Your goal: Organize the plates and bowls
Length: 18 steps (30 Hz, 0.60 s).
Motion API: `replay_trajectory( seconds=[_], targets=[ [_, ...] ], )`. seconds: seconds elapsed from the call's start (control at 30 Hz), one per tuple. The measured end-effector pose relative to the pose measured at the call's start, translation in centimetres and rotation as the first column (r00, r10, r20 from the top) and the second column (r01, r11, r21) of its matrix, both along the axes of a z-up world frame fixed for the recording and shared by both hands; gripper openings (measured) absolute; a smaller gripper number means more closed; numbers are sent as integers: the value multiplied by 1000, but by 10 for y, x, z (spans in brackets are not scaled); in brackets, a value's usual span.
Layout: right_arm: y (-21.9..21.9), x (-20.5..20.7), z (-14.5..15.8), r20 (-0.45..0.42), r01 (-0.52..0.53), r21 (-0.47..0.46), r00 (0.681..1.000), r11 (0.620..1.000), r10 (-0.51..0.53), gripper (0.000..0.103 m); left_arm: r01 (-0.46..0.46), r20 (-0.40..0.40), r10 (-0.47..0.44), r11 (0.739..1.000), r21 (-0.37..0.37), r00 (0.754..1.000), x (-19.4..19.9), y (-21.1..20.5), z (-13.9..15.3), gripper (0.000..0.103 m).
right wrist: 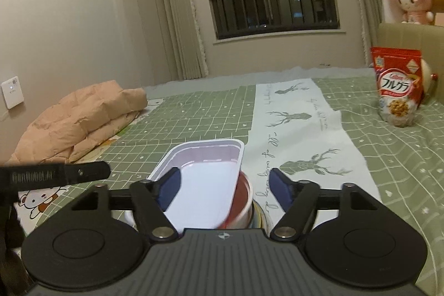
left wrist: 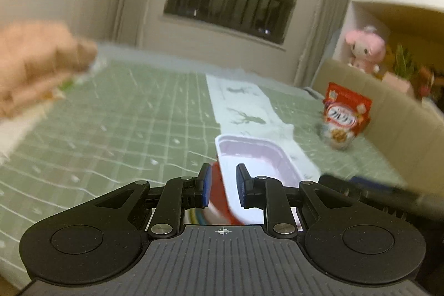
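Jaws: left gripper (left wrist: 222, 185) was nearly closed, its blue pads pinching one wall of the white rectangular plastic dish (left wrist: 256, 157); right gripper (right wrist: 224, 186) stood wide, pads clear of the same dish, holding nothing. Carrier was the green checked bed cover (right wrist: 194, 113), with a white deer-print cloth strip (right wrist: 294, 115) running toward its far edge. Dish sat tilted on a red-lined round bowl (right wrist: 244, 201), near the cover's near edge beside the strip. Step judged: nesting dish onto the bowl stack. Next move probably needs levelling the dish, then release.
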State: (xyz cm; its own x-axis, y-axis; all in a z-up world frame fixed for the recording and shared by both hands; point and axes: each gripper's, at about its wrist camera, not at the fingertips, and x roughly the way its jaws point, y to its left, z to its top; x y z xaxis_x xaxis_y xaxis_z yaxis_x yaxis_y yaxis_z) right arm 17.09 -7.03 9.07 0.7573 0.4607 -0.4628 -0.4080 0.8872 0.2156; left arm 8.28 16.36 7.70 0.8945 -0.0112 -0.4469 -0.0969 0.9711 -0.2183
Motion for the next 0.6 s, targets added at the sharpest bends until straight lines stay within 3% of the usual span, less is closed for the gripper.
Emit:
replay_trajectory(
  seconds=[0.1,0.33,0.6],
  targets=[
    [-8,-32,-2,-2,-6,-33,1000,999,6,75,40,-12,-39,999,24,999,-30,-21,-10,21],
    [-35,-101,-20,-95,15,-87,995,996,-23,76,109,-142,-102,993,41,985,-85,-64,-33,18],
    [-50,-135,-35,-174,31,-116,984,993,-51,77,90,-143,-73,989,114,987,-113,-89,-34,18]
  ],
)
